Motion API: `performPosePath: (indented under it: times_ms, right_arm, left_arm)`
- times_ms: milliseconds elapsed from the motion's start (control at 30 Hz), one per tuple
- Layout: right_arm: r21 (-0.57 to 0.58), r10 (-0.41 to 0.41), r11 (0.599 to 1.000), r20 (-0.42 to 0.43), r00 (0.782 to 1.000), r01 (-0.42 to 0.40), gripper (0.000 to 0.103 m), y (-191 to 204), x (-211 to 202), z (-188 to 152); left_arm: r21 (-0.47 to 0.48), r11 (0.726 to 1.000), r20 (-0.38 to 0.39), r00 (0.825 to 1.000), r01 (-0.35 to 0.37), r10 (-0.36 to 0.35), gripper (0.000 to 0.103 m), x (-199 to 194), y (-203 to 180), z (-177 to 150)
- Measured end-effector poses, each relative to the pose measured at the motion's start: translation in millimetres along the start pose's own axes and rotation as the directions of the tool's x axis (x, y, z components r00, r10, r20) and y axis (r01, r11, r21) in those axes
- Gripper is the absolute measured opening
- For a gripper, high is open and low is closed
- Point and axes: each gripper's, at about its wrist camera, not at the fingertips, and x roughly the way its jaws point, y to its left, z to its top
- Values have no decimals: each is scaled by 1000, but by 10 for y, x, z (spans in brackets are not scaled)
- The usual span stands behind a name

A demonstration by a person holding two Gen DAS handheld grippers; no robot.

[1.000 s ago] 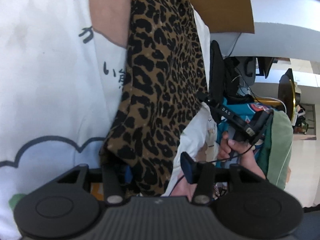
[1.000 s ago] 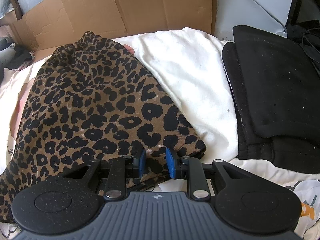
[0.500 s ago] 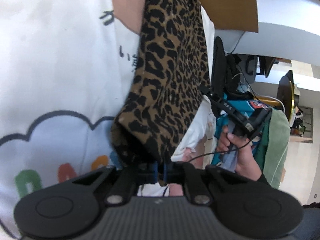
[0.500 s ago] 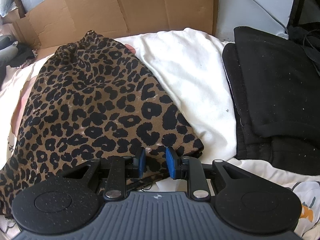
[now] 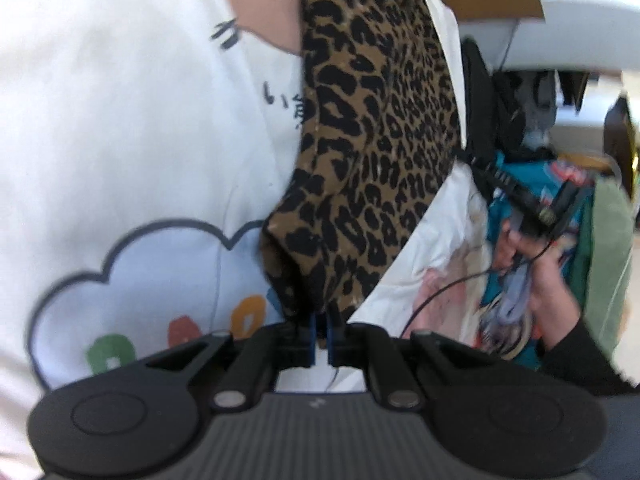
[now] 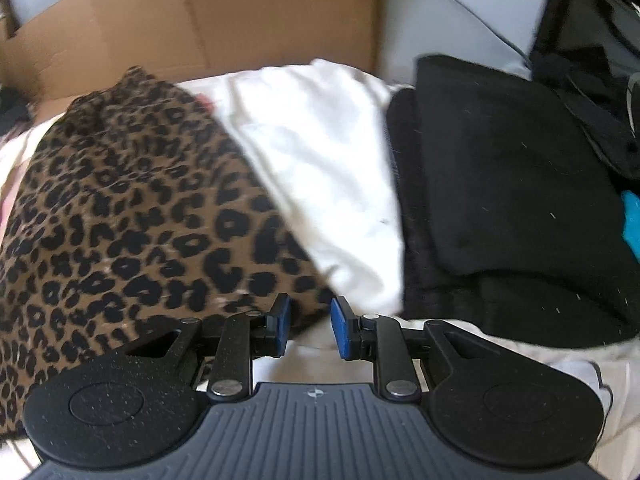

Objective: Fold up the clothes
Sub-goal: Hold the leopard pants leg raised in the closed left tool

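L hand-held gripper (image 5: 319,334) pinching leopard-print garment (image 5: 372,136) corner; R hand-held gripper (image 6: 307,326) apart.

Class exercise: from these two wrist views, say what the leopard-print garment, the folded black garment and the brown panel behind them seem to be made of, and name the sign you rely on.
Leopard-print garment: thin, matte printed fabric, probably a knit; it drapes and creases softly.
Folded black garment: thicker, fuzzy cloth, maybe fleece; pale lint clings to it.
Brown panel: corrugated cardboard, judging by its creased folds and dull surface.

Bright daylight, white cloth nearly blown out; both fisheye views motion-blurred, edges curved with dark vignetted corners.
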Motion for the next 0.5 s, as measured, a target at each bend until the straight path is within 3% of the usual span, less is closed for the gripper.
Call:
performPosePath:
  times_ms: [267, 500]
  right_arm:
    - [24, 9, 1000, 49, 999, -10, 28, -35, -168, 38]
    - [13, 45, 999, 69, 997, -46, 28, 108, -228, 111]
  left_arm:
    - [37, 998, 32, 998, -51, 50, 10, -418, -142, 97]
    - [175, 980, 101, 992, -91, 74, 10, -435, -419, 232]
